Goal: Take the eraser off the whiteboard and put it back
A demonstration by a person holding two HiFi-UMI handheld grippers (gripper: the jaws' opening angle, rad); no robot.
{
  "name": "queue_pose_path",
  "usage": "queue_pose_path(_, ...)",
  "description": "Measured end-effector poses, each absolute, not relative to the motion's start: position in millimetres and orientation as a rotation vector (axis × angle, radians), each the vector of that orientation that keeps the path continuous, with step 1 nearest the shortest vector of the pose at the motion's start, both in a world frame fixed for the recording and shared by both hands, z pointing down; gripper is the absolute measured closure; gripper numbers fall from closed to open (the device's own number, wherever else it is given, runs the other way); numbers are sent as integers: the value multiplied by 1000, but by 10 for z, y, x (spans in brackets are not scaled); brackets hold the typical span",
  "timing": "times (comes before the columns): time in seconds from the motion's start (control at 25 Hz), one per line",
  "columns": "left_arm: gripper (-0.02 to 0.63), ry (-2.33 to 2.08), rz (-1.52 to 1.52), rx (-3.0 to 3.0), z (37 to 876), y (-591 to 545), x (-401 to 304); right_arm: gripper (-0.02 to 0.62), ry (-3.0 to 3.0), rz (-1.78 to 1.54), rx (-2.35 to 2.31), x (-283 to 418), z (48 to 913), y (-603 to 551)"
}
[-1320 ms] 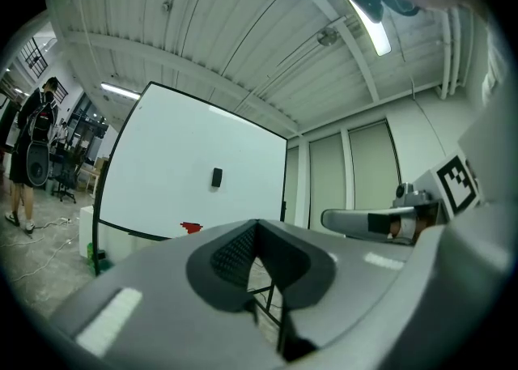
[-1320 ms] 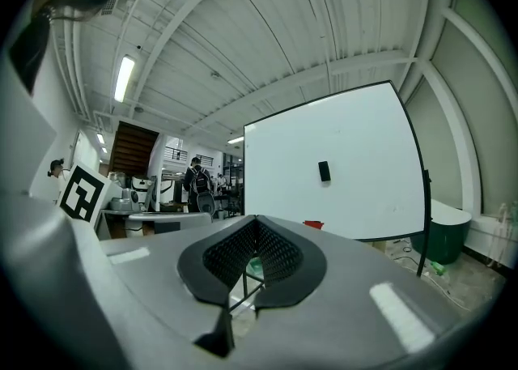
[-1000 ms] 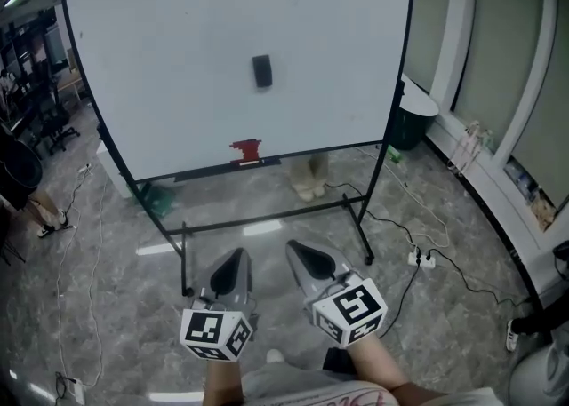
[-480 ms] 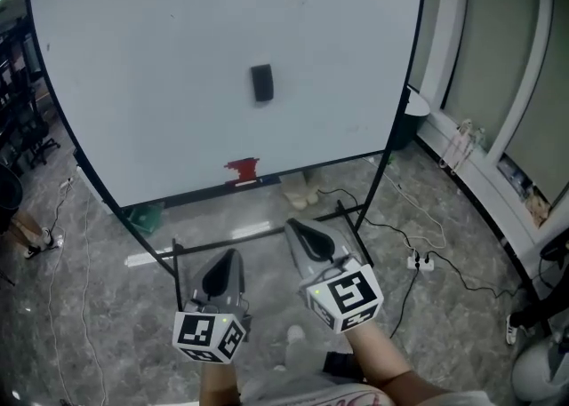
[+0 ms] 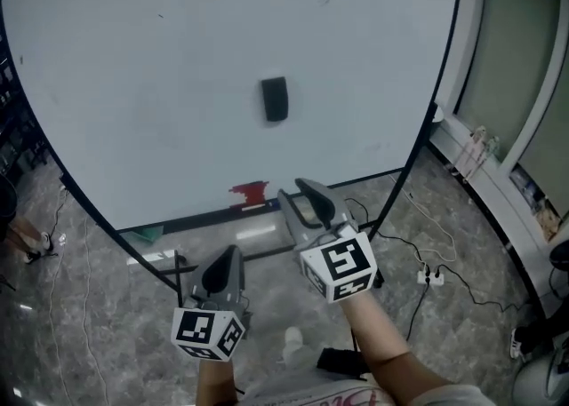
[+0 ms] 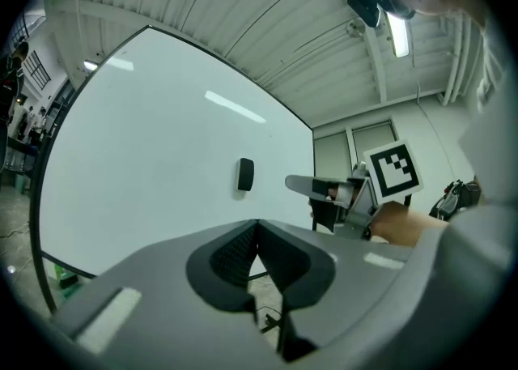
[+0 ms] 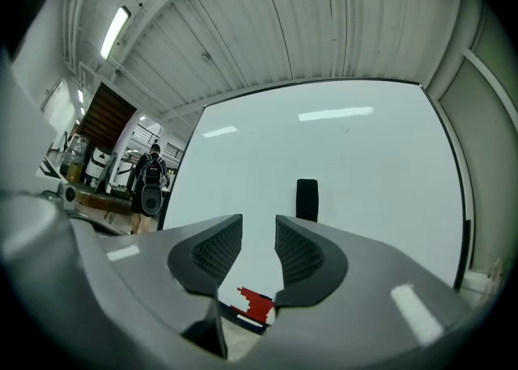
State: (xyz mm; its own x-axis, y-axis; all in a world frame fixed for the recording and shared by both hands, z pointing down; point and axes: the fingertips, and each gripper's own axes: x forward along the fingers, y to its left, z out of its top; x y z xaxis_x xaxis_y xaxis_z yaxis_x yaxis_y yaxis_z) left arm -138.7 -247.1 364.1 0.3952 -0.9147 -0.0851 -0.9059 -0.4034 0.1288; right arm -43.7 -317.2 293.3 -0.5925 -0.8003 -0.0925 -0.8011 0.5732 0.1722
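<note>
You have one whiteboard (image 5: 160, 75) in front of you, and everything else can be placed from it. One eraser (image 5: 275, 99), black and upright, sticks to the whiteboard's face near the middle, a little right of centre. It is well apart from both grippers.

One red thing (image 5: 250, 192) lies on the ledge along the whiteboard's bottom edge, below the eraser and slightly left of it. What it is cannot be made out.

You hold two grippers, both in front of the whiteboard's lower part. Your left gripper (image 5: 231, 255) is below the bottom edge, with its jaws brought together at the tips and nothing between them. Your right gripper (image 5: 292, 189) is closer to the board, its tips over the ledge just right of the red thing. Its jaws are opening, with a clear gap showing between the ribbed pads (image 7: 297, 251). Nothing is in that gap. In the right gripper view the eraser stands just above the right jaw.

There are two marker cubes, one on the left gripper (image 5: 209, 333) and one on the right (image 5: 340, 264). The print on them is black-and-white square patterns, not words.

On the floor to the right of the whiteboard's stand lies one white power strip (image 5: 429, 276) with cables. One person (image 7: 150, 185) with a backpack stands beyond the whiteboard's left edge.
</note>
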Motion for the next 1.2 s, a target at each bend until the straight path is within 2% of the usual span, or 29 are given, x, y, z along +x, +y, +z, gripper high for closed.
queue_pose_path(0.28, 606, -1709, -234, 2578, 3470, -3243, -1395, 386, 2742, 329, -1503, -507, 2647, -4216)
queue_pose_path(0.64, 606, -1725, -231, 2571, 3441, -3745, -1426, 341, 2695, 336, -1659, -616, 2465, -5032)
queue_pose_path(1.2, 606, -1678, -221, 2623, 3306, -3984, -1571, 368, 2614, 286, -1781, -592, 2460, -5108)
